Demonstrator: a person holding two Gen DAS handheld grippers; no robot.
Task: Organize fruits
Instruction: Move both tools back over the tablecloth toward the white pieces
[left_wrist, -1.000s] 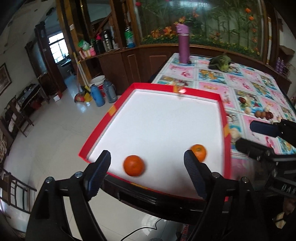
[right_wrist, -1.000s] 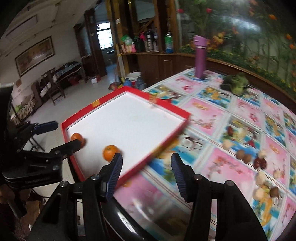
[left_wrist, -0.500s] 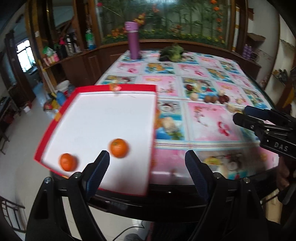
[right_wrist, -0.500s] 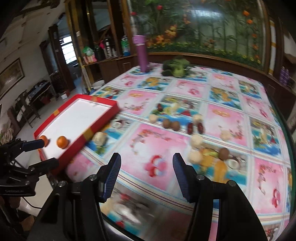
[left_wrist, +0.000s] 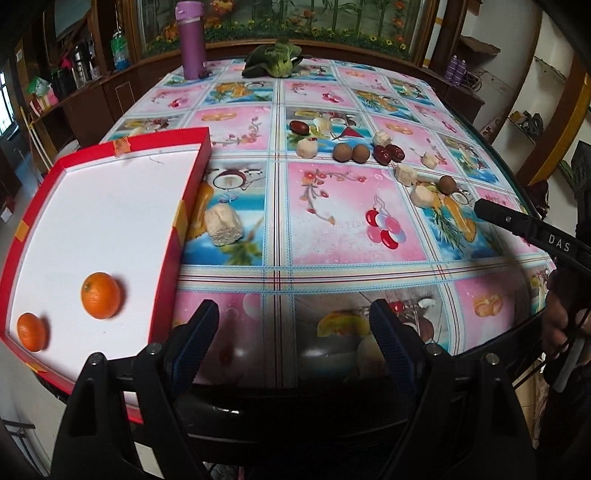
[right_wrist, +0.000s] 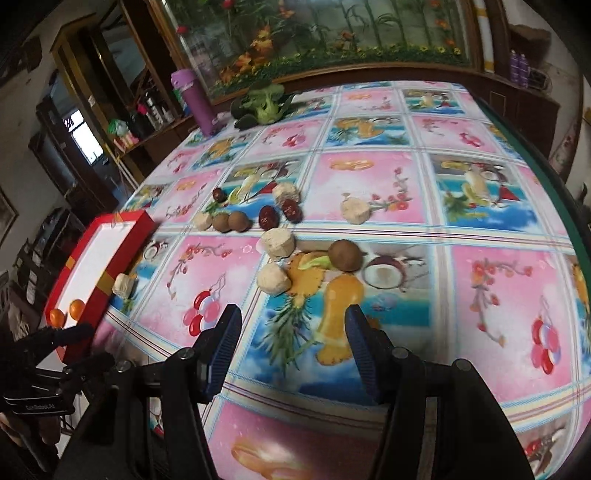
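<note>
A red tray with a white floor (left_wrist: 110, 206) overhangs the table's left edge and holds two oranges (left_wrist: 101, 295) (left_wrist: 32, 331). It shows small in the right wrist view (right_wrist: 99, 243). Brown round fruits (left_wrist: 341, 152), red dates (left_wrist: 388, 154) and pale cut chunks (left_wrist: 223, 225) lie scattered on the fruit-print tablecloth (left_wrist: 332, 221). My left gripper (left_wrist: 293, 328) is open and empty at the table's near edge, right of the tray. My right gripper (right_wrist: 291, 332) is open and empty above the cloth, just short of a pale chunk (right_wrist: 273, 278) and a brown fruit (right_wrist: 345, 254).
A purple flask (left_wrist: 192, 40) and a green leafy vegetable (left_wrist: 275, 61) stand at the table's far end. Wooden cabinets and a planter wall run behind. The floor drops away left of the tray.
Both grippers have swung right, away from the tray and toward the scattered fruit. The oranges have rolled slightly in the tray. Both grippers stay open.
</note>
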